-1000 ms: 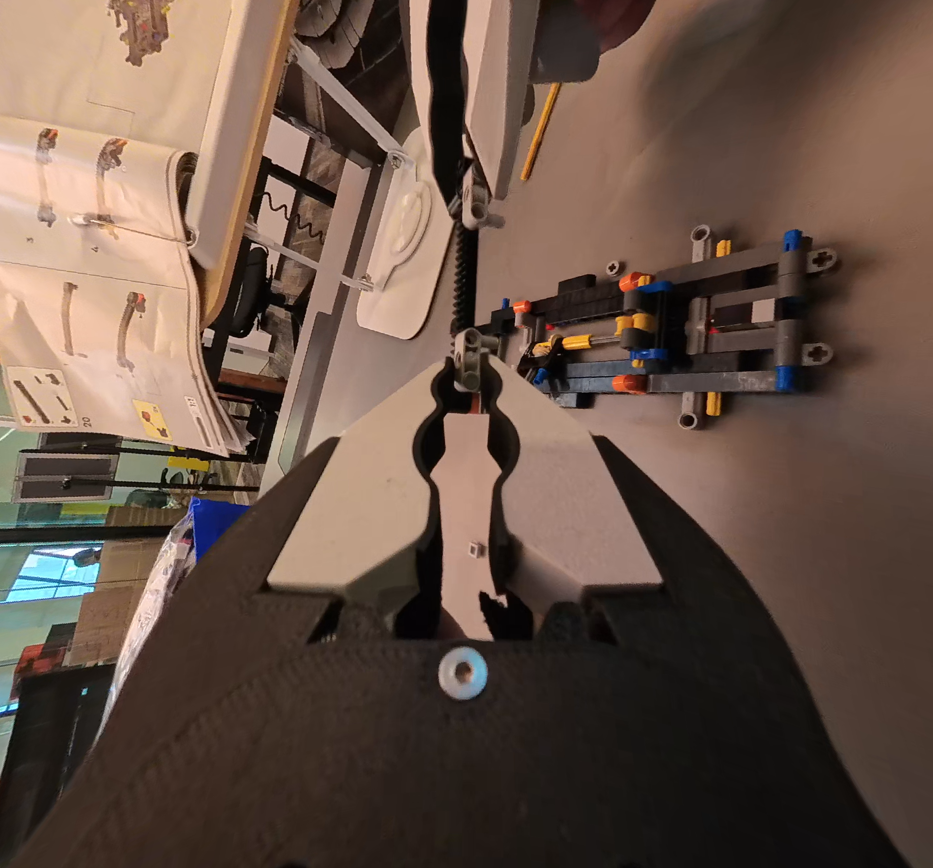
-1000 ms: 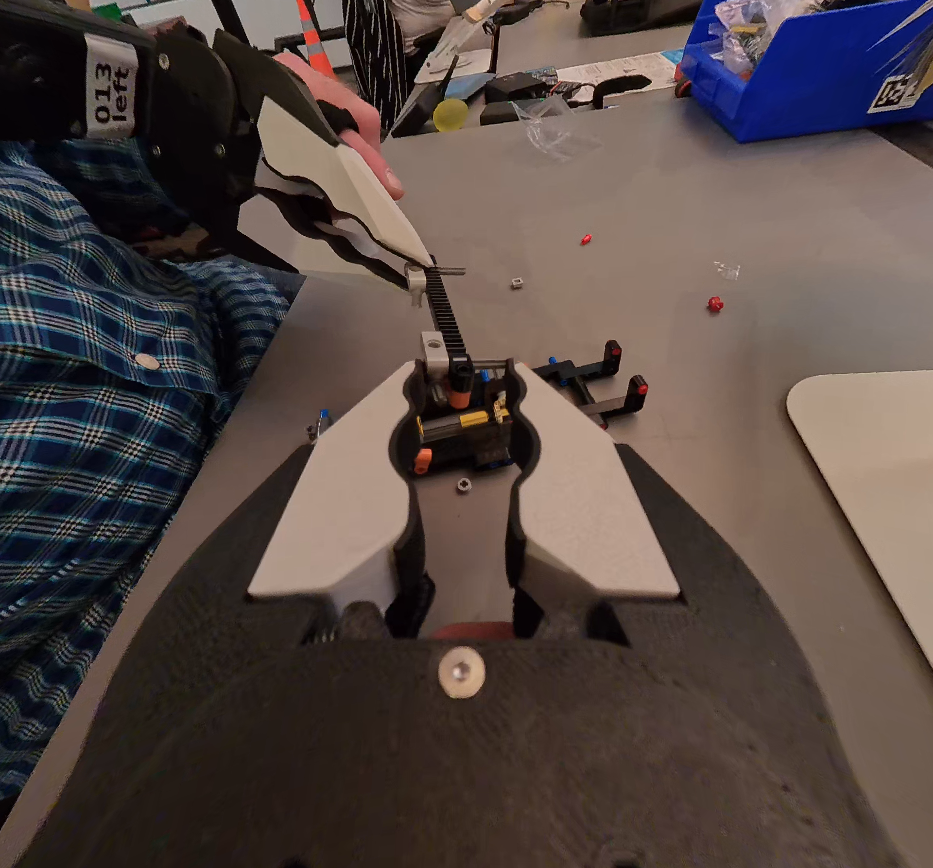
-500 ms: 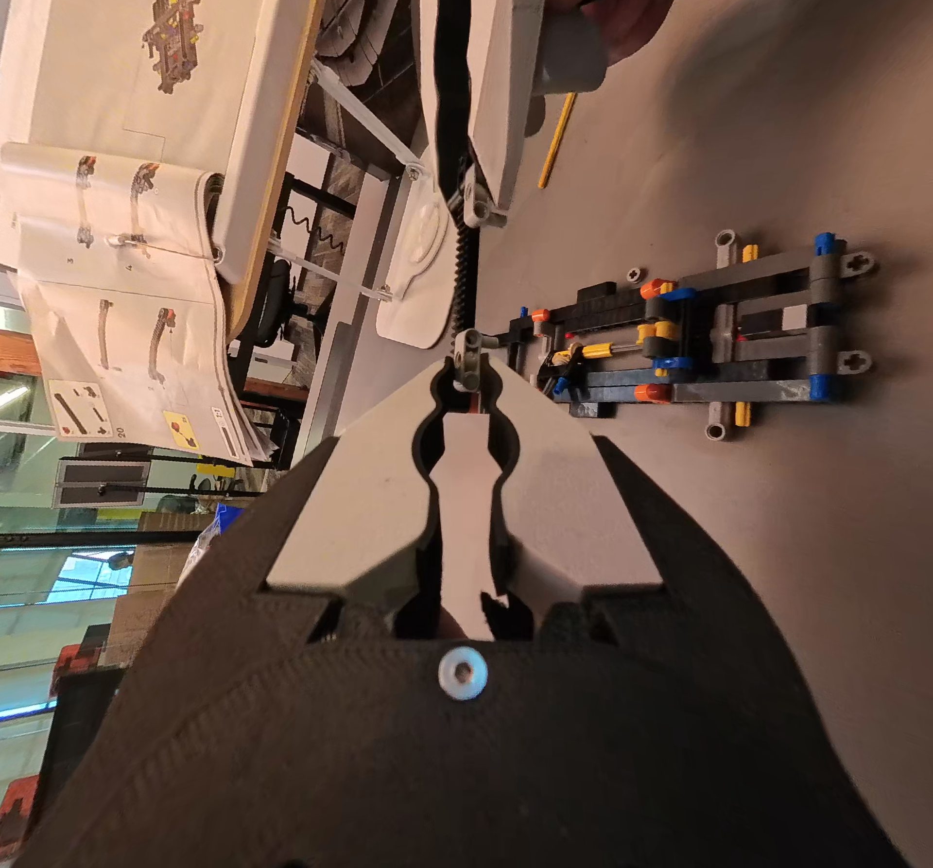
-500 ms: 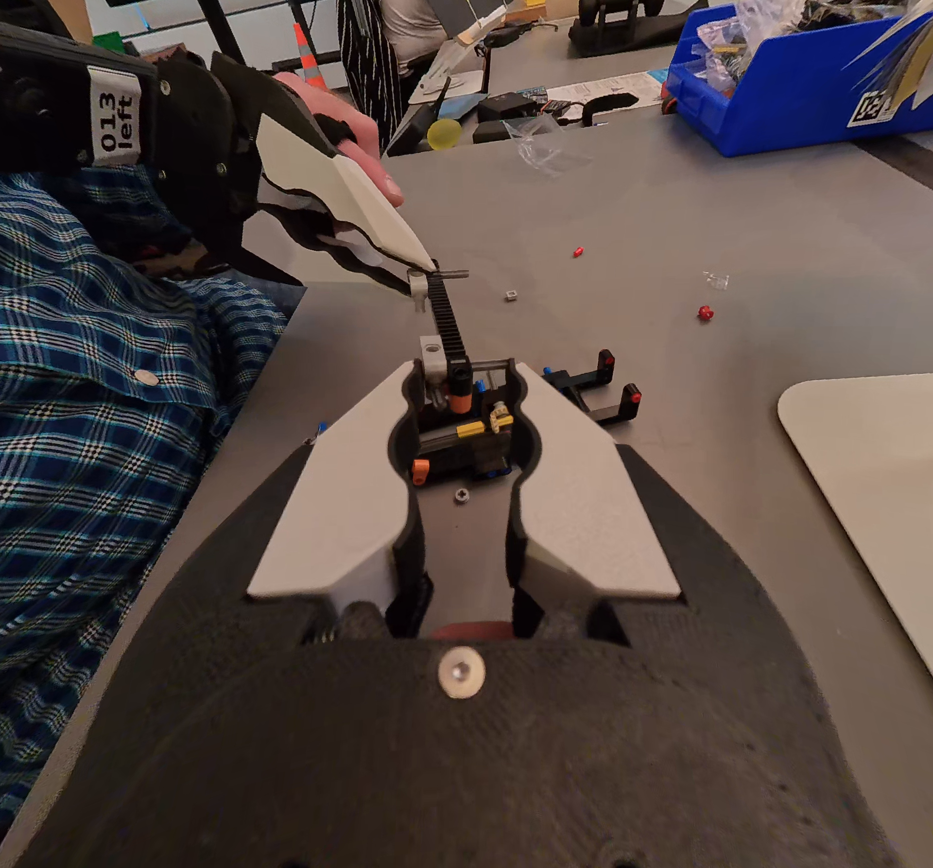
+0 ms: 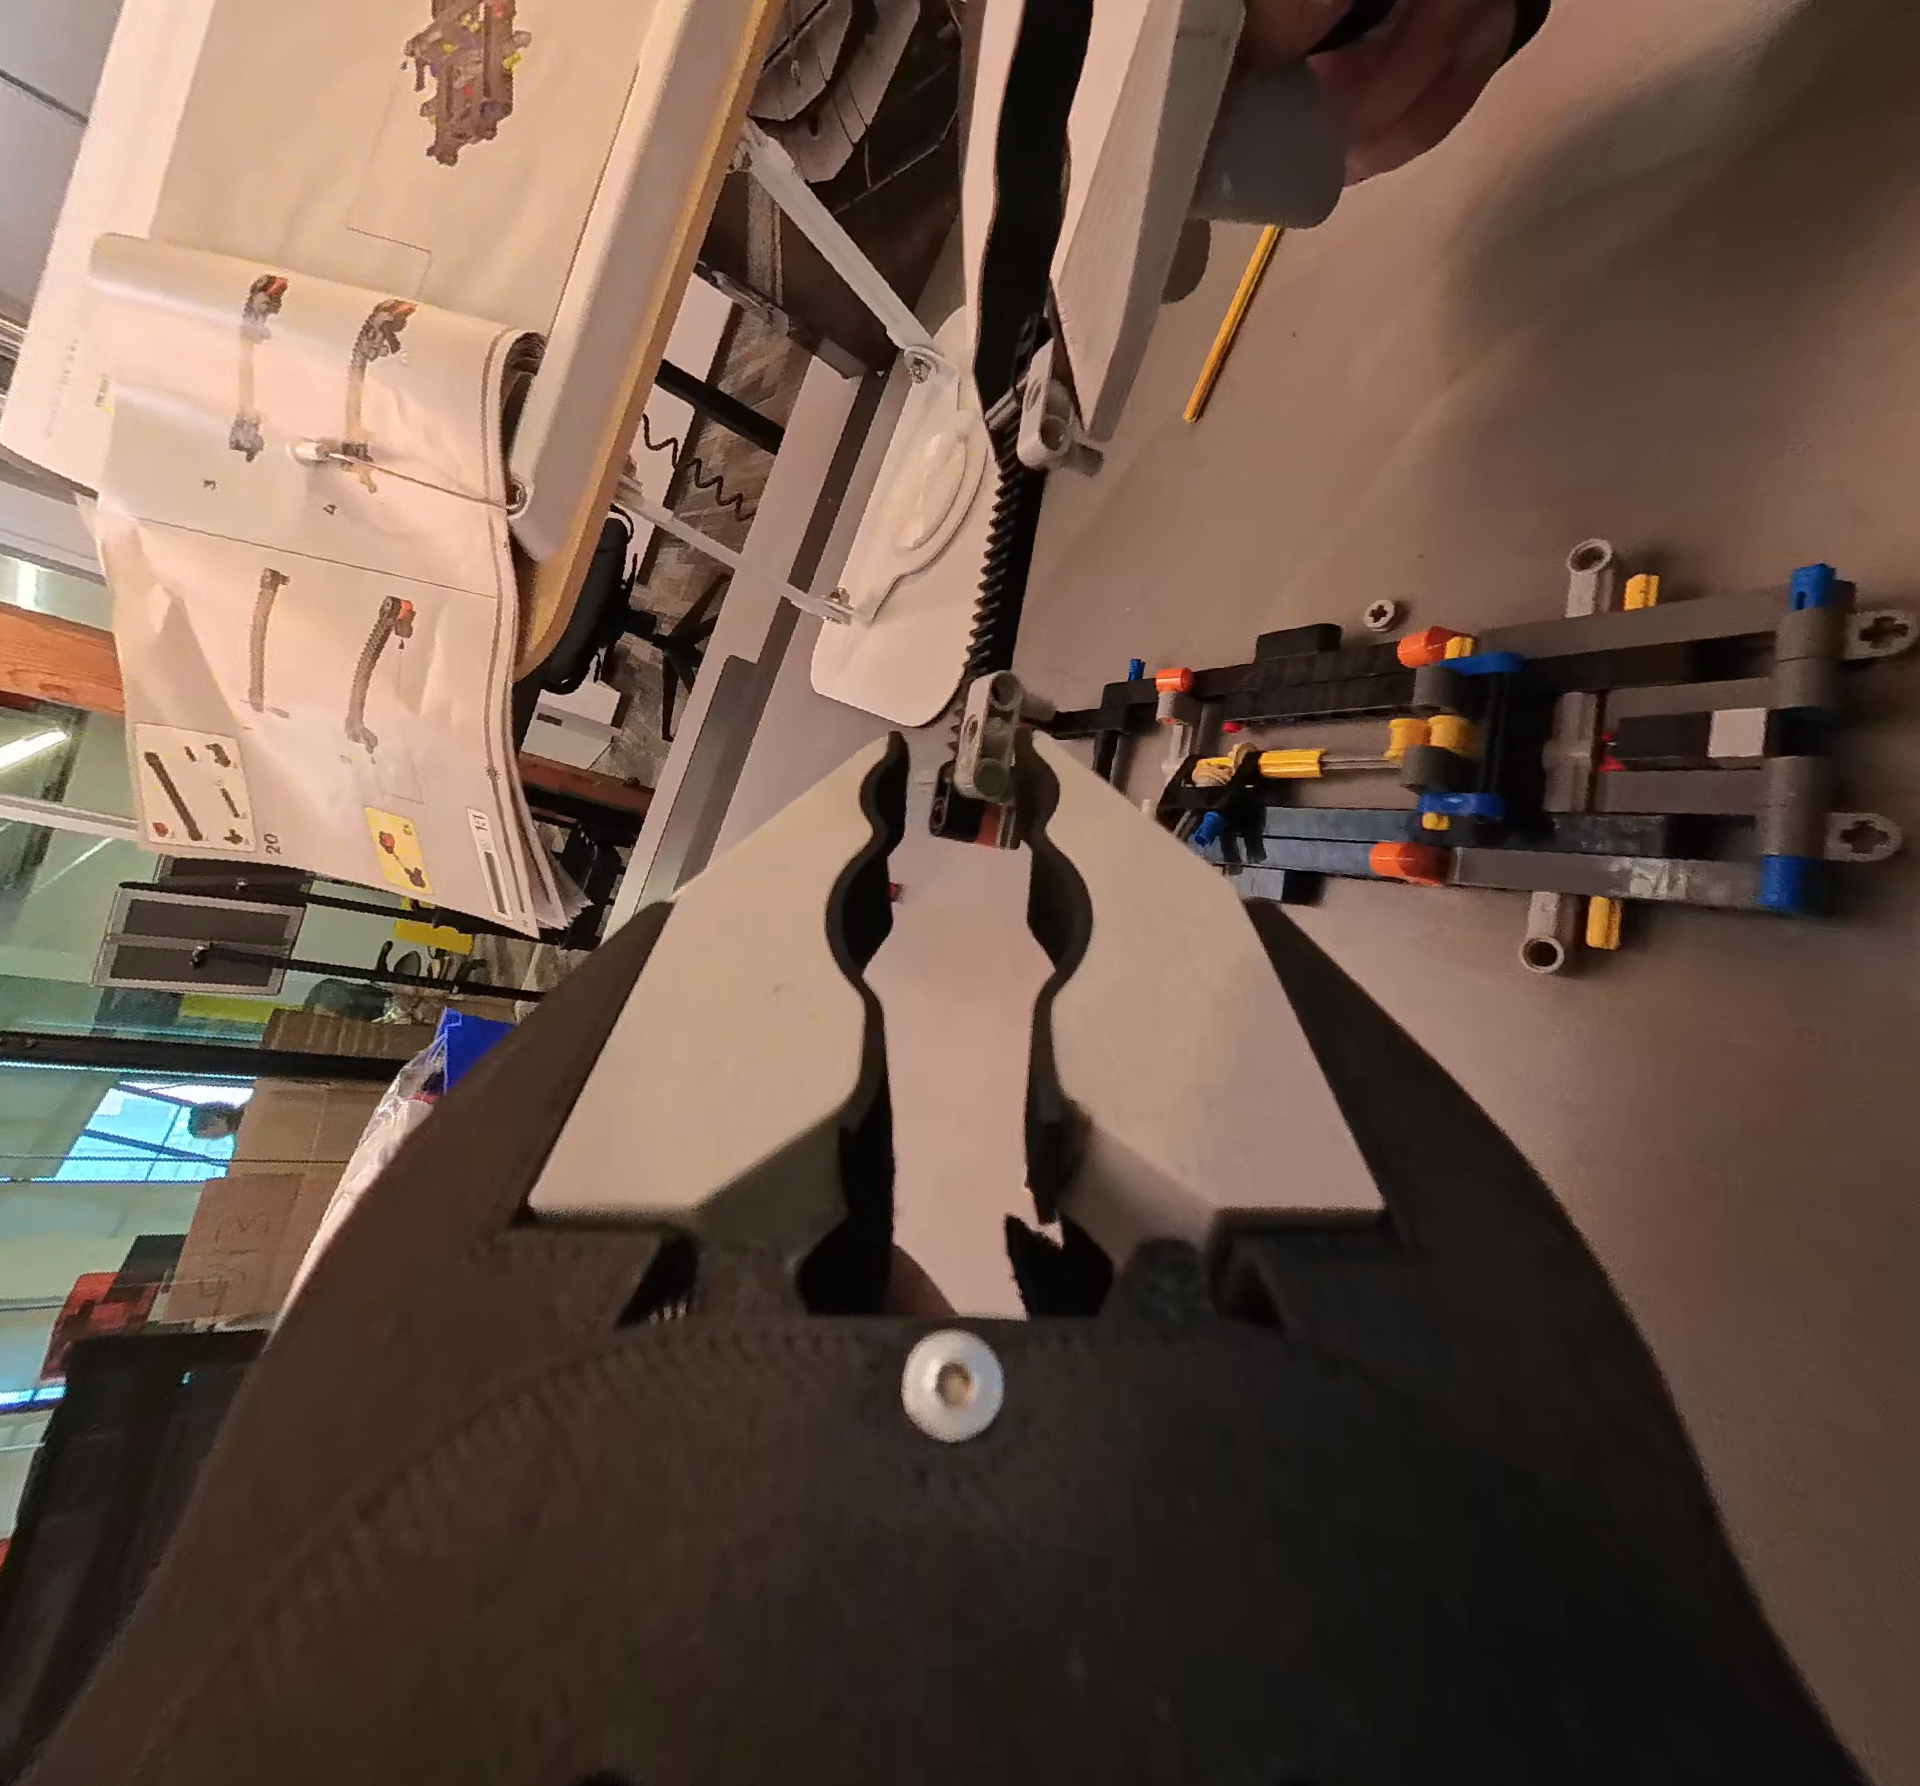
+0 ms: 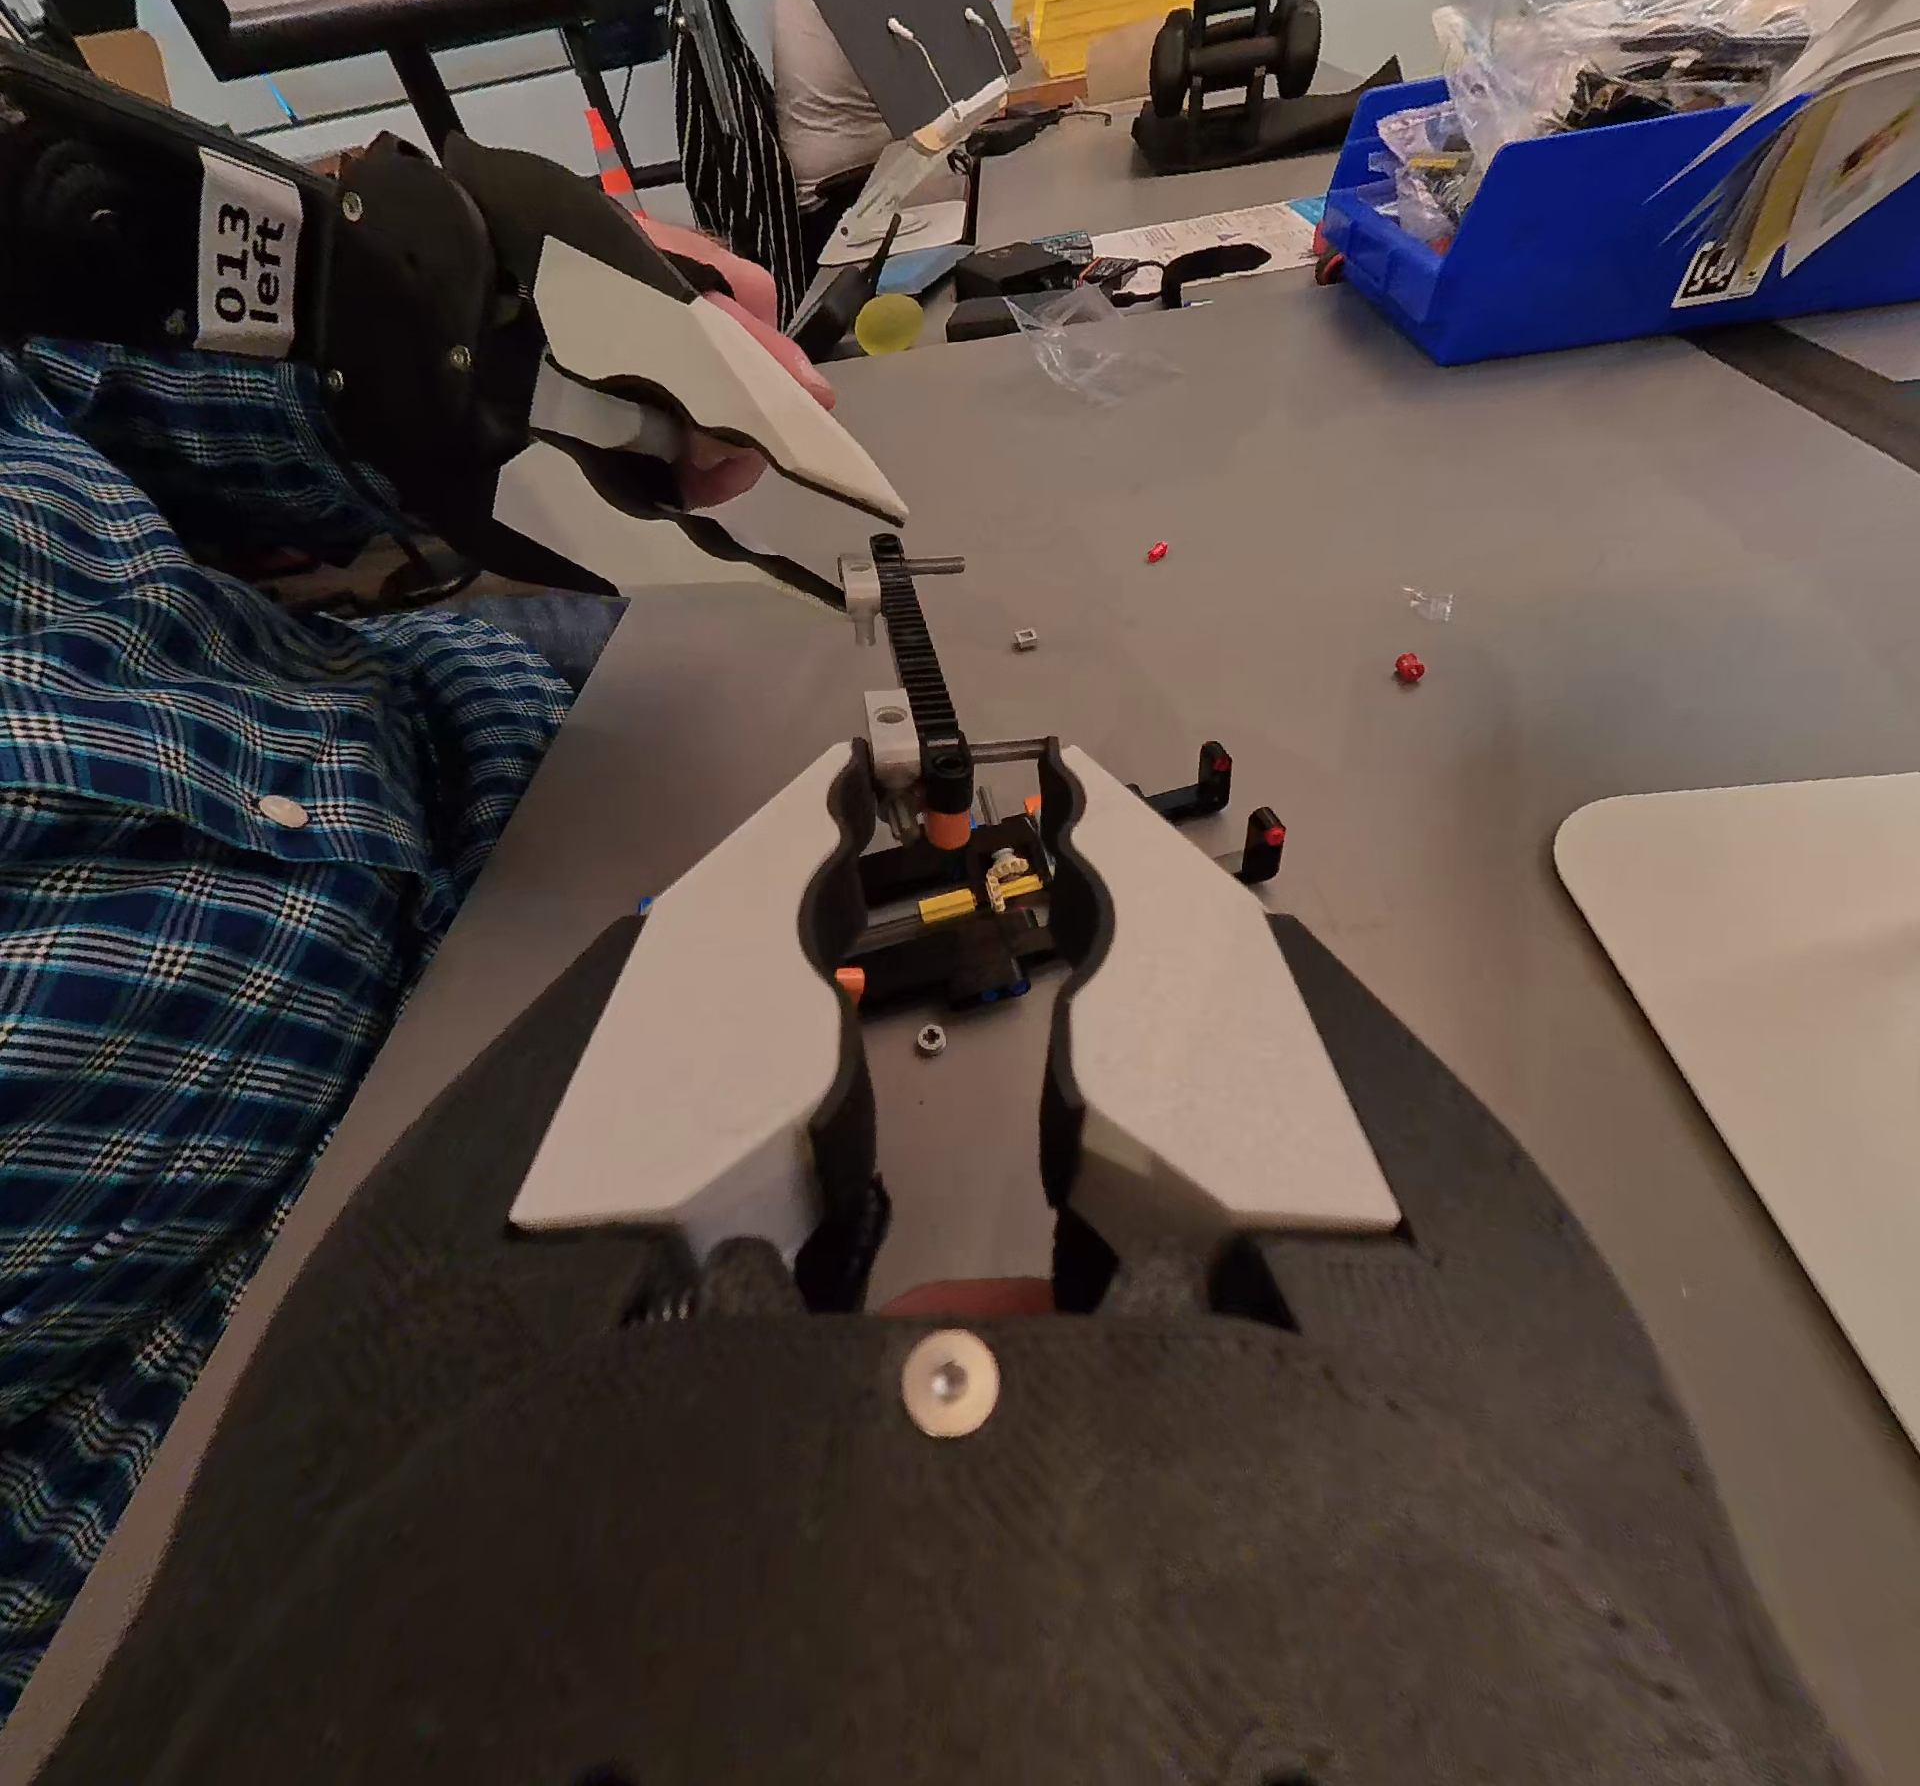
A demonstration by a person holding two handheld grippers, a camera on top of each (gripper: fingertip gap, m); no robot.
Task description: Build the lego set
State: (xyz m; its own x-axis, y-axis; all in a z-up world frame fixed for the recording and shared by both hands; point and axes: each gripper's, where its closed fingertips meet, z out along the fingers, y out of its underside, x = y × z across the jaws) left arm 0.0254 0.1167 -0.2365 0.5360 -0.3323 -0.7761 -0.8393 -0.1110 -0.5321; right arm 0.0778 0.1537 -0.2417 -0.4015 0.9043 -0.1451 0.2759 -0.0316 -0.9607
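A black toothed rack (image 5: pixel 997 573) with grey connectors at both ends hangs above the grey table between my two grippers. My right gripper (image 6: pixel 956 760) is shut on one end, across a grey connector, the rack (image 6: pixel 920 666) and a short axle. My left gripper (image 5: pixel 961 754) stands around the other end. Its jaws are slightly apart, with a gap beside the grey connector (image 5: pixel 992 728). It also shows in the right wrist view (image 6: pixel 873 557). The dark chassis build (image 5: pixel 1507 780) with blue, orange and yellow parts lies flat on the table, below the right gripper (image 6: pixel 956 936).
An open instruction booklet (image 5: pixel 312 593) hangs on a stand at the table edge. A white pad (image 6: pixel 1766 1009) lies at the right, and a blue parts bin (image 6: pixel 1558 230) at the back. Loose red (image 6: pixel 1408 668) and grey (image 6: pixel 1025 637) bits and a yellow axle (image 5: pixel 1231 323) lie about. A plaid sleeve (image 6: pixel 208 853) is at left. Across from one pair of fingers to the other is roughly 7 cm.
My left gripper's jaws have widened and no longer pinch the rack's end connector. The right gripper still holds the other end. Both views have shifted slightly.
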